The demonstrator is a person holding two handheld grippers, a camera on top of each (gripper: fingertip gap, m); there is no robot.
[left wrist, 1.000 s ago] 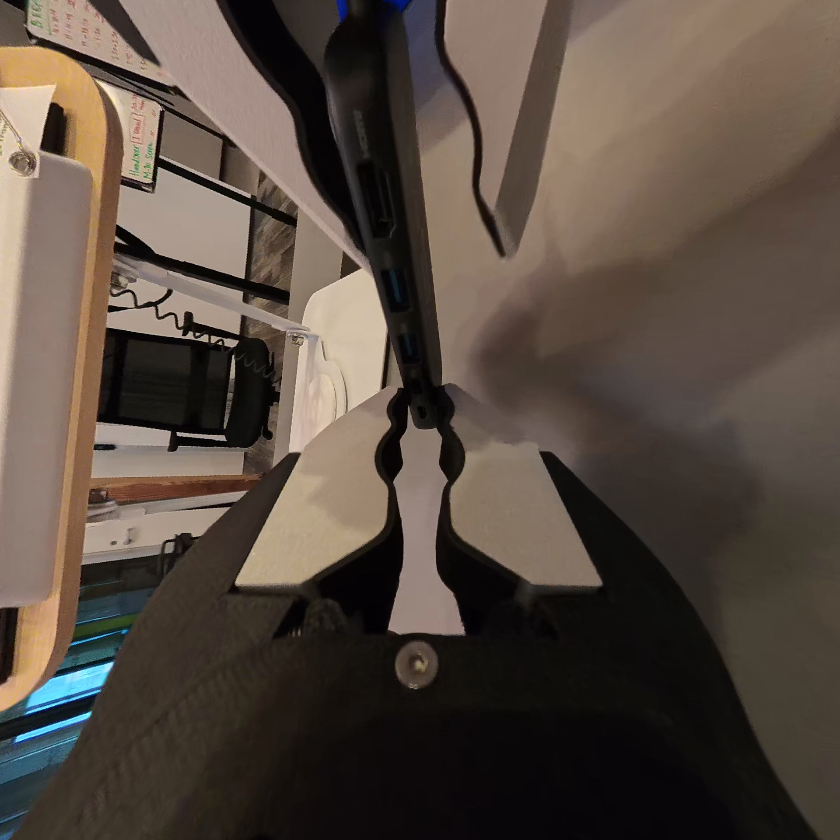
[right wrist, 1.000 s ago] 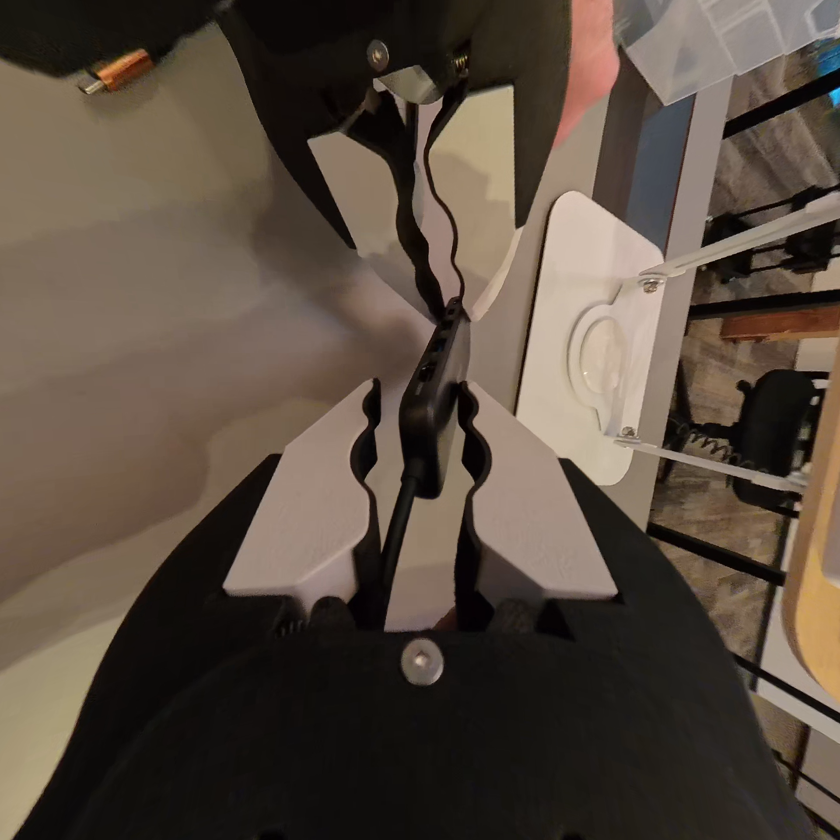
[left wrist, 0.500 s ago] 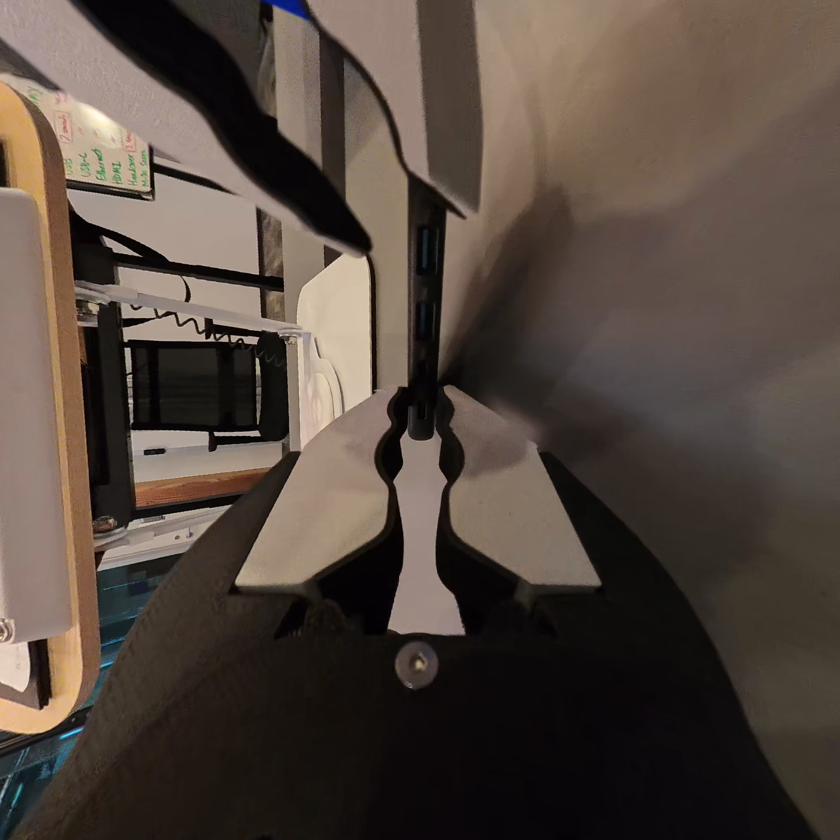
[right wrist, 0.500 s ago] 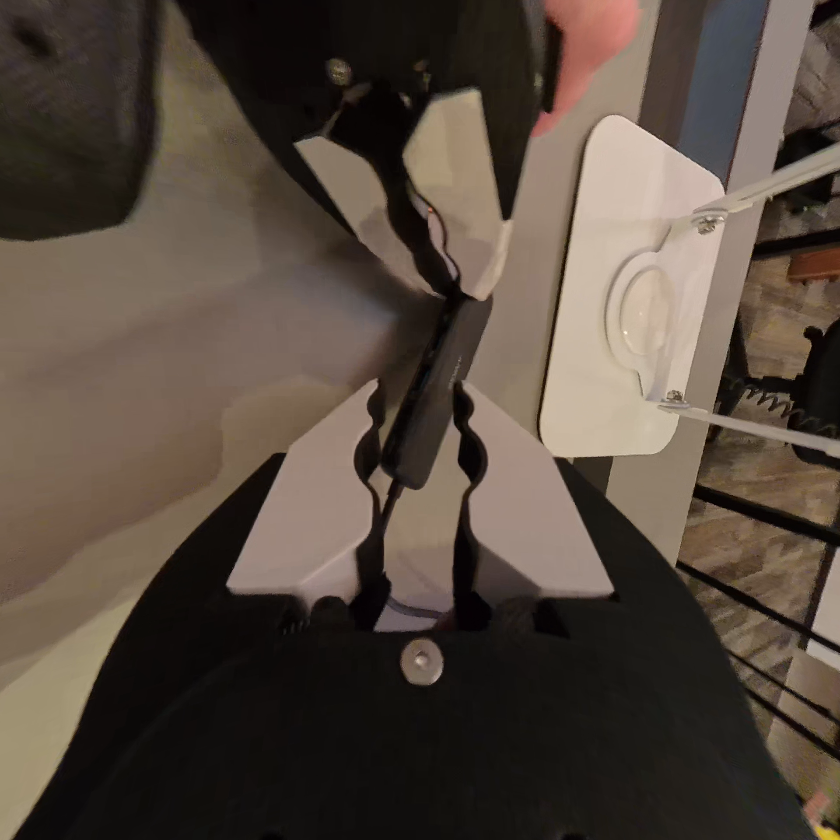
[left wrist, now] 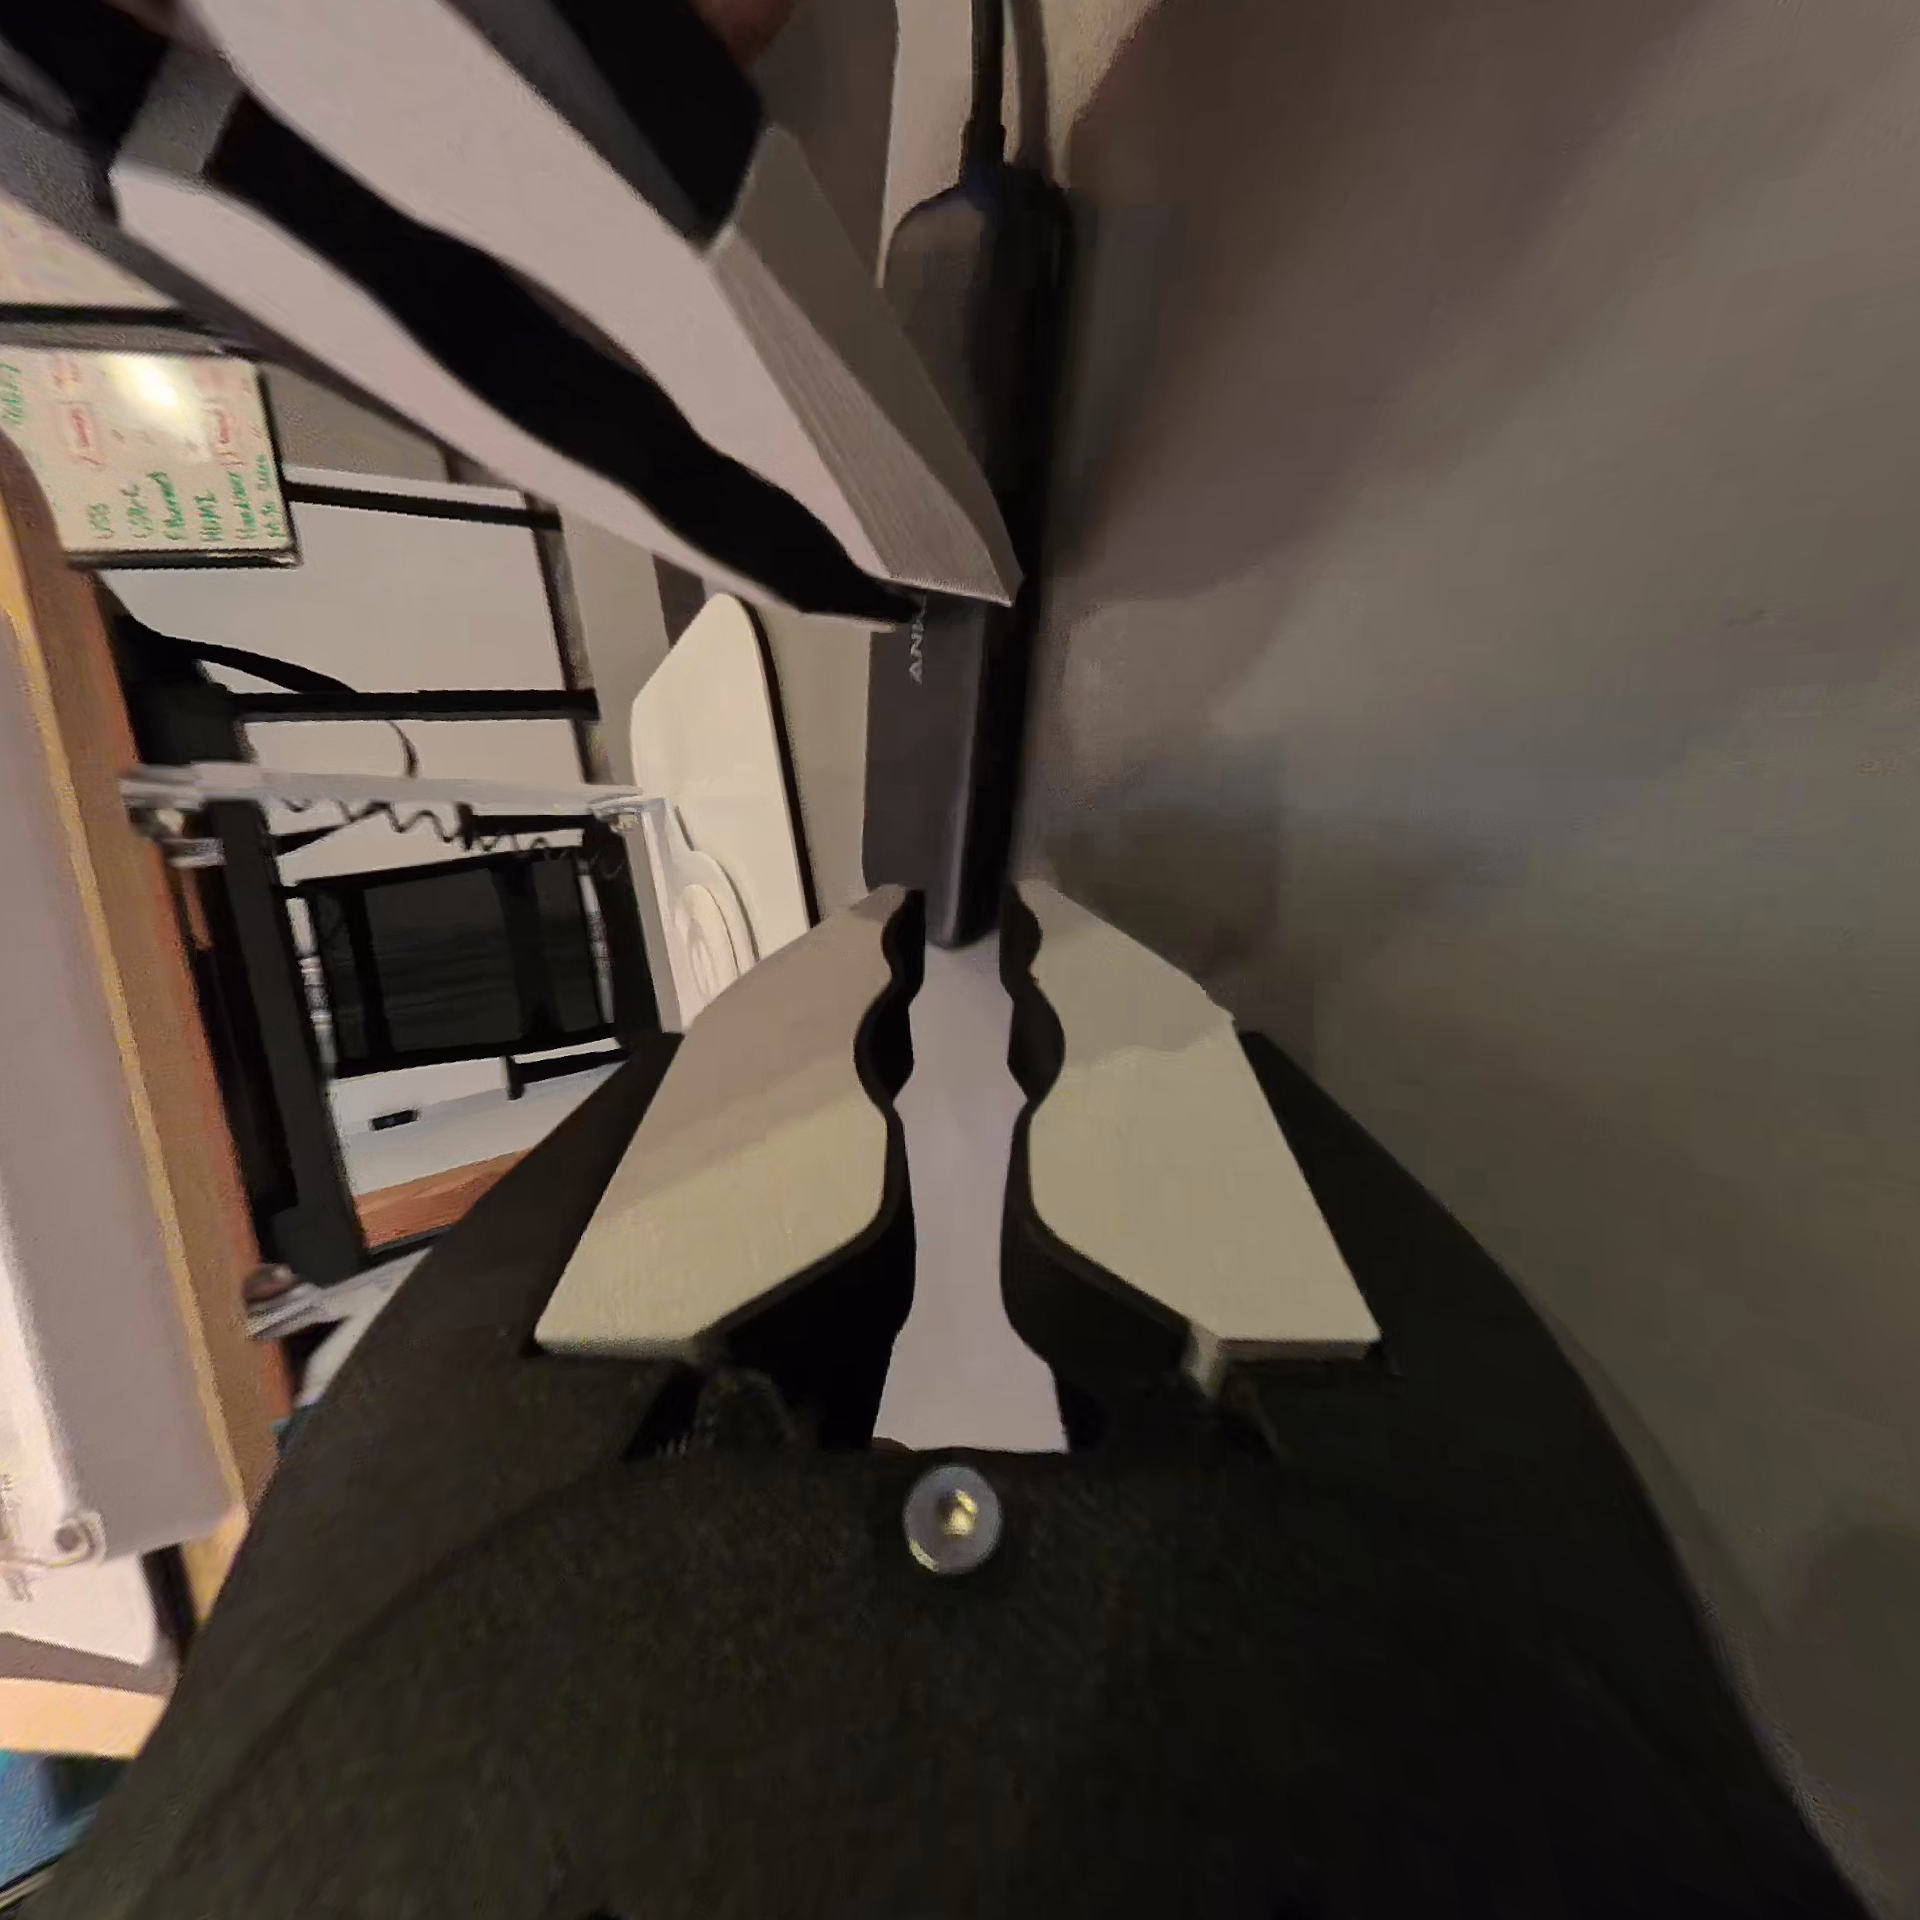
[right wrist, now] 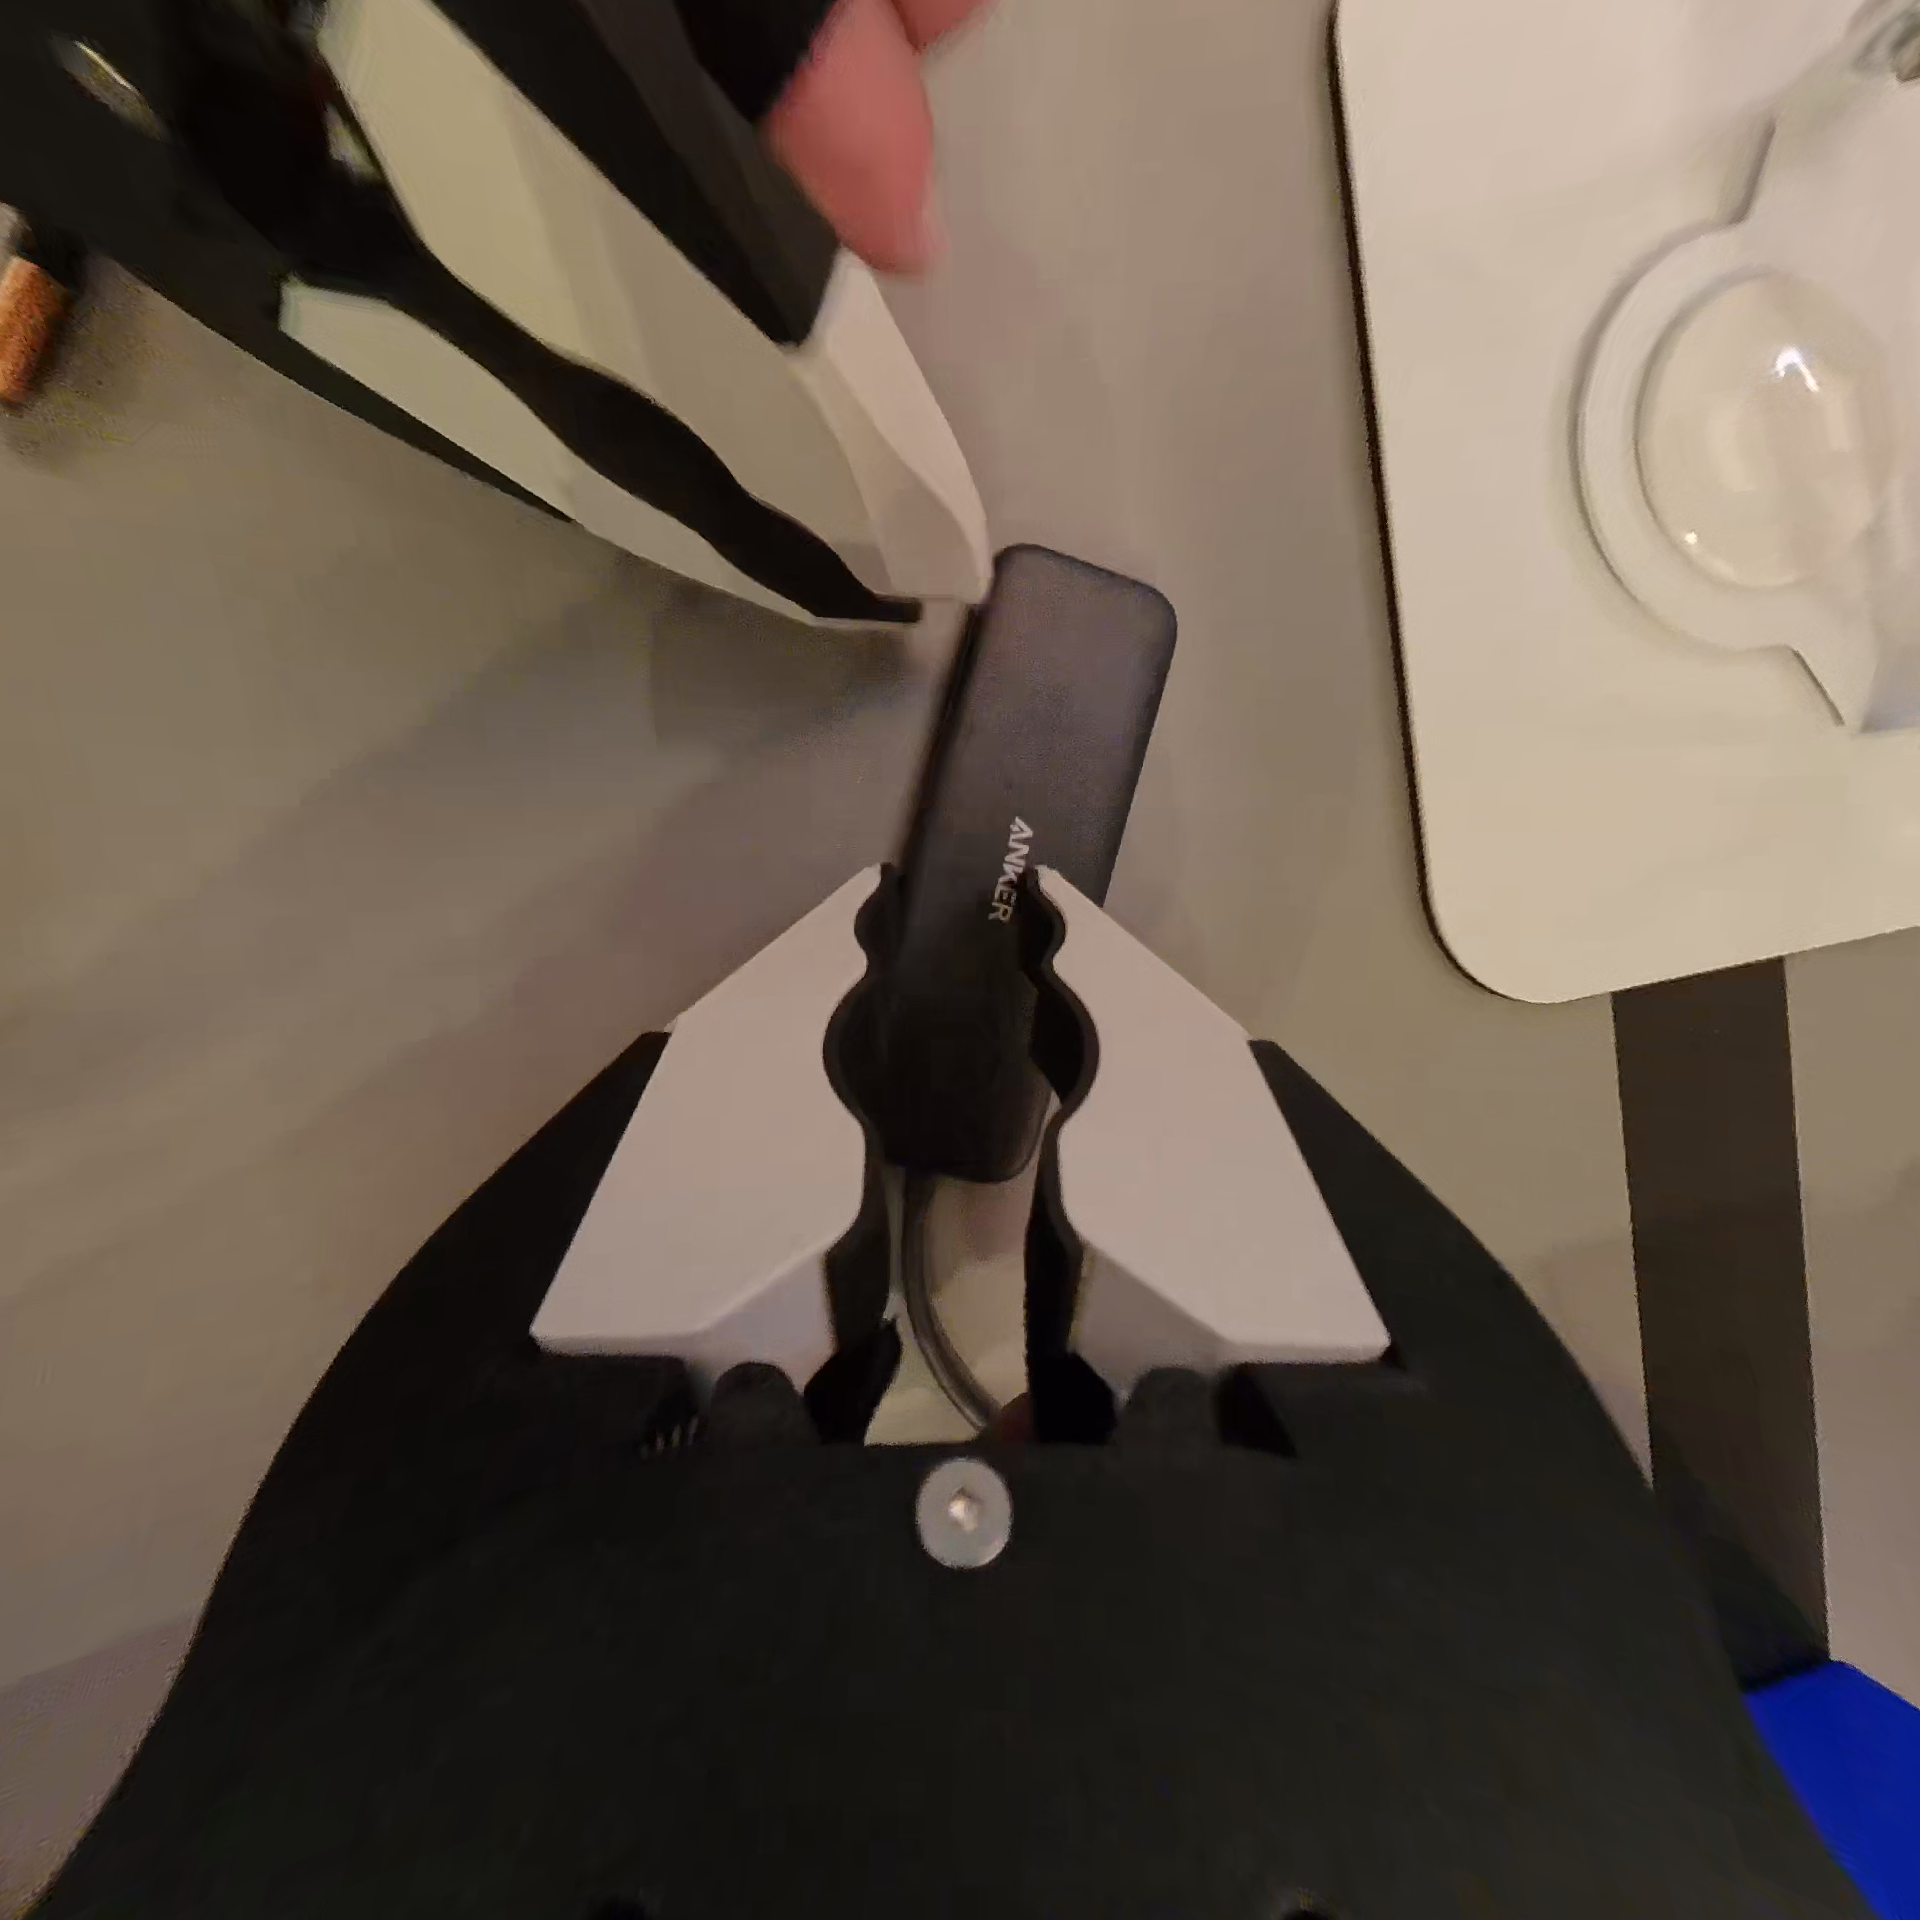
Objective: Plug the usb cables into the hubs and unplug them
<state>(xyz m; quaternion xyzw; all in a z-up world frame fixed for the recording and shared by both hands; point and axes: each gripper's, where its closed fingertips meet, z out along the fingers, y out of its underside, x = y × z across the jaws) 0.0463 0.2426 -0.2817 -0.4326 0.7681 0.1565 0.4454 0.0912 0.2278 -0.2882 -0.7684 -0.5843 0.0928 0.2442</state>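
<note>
A black USB hub [right wrist: 1060,707] is held above the grey table between both grippers. My right gripper [right wrist: 961,894] is shut on its cable end, and the black cable [right wrist: 935,1340] runs back between the fingers. My left gripper [left wrist: 961,909] pinches the hub's other end [left wrist: 925,779] at the very fingertips. In the right wrist view the left gripper [right wrist: 920,603] comes in from the upper left and touches the hub's far corner. In the left wrist view the right gripper [left wrist: 925,603] covers the hub's upper part. No USB cable is plugged into any port that shows.
A white plate with a clear dome [right wrist: 1558,520] lies right of the hub and also shows in the left wrist view [left wrist: 717,748]. A person's finger [right wrist: 873,135] is on the left gripper. A copper-coloured plug [right wrist: 26,322] lies far left. A wooden board [left wrist: 73,831] stands at left. The grippers' ends are close to 5 cm from one another.
The hub has turned from edge-on to showing its broad face. The two grippers have come closer together, and the view has moved toward the white plate. Both still hold the hub.
</note>
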